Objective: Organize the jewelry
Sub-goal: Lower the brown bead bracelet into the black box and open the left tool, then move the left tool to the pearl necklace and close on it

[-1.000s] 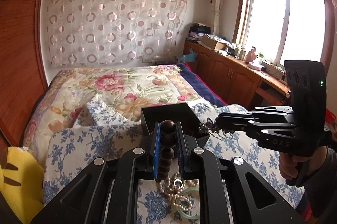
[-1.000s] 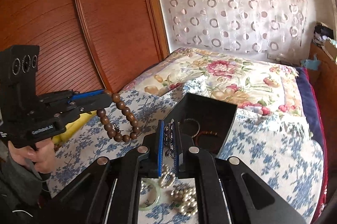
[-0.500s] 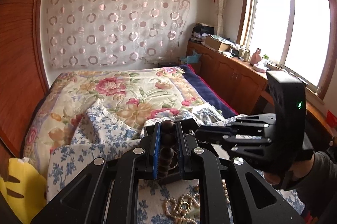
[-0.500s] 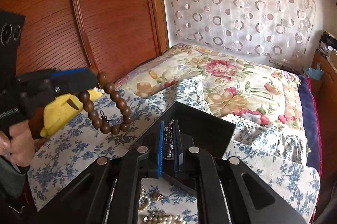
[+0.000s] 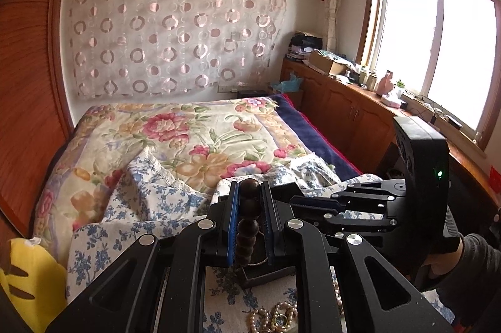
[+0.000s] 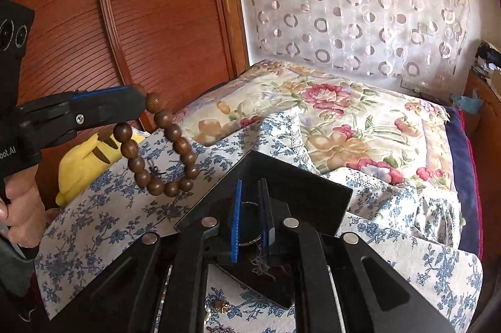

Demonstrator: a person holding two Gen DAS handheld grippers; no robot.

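My left gripper (image 5: 249,192) is shut on a brown wooden bead bracelet (image 5: 248,220). In the right wrist view that bracelet (image 6: 162,145) hangs as a loop from the left gripper (image 6: 137,104), above the blue floral cloth, left of the black jewelry box (image 6: 281,192). My right gripper (image 6: 250,207) is open by a narrow gap, low over the box. A dark metal ornament (image 6: 261,264) lies in the box under its fingers. In the left wrist view the right gripper (image 5: 300,204) sits just right of my fingers, and the box (image 5: 266,273) shows below.
Pearl strands and a small gold piece (image 5: 275,317) lie on the blue floral cloth (image 6: 103,226) in front of the box. A yellow plush toy (image 6: 84,157) lies at the left by the wooden wardrobe (image 6: 141,20). The flowered bedspread (image 5: 188,139) stretches behind.
Both grippers have moved forward over the box. My right gripper has opened and the dark ornament it held now lies in the box. The left still holds the bead bracelet.
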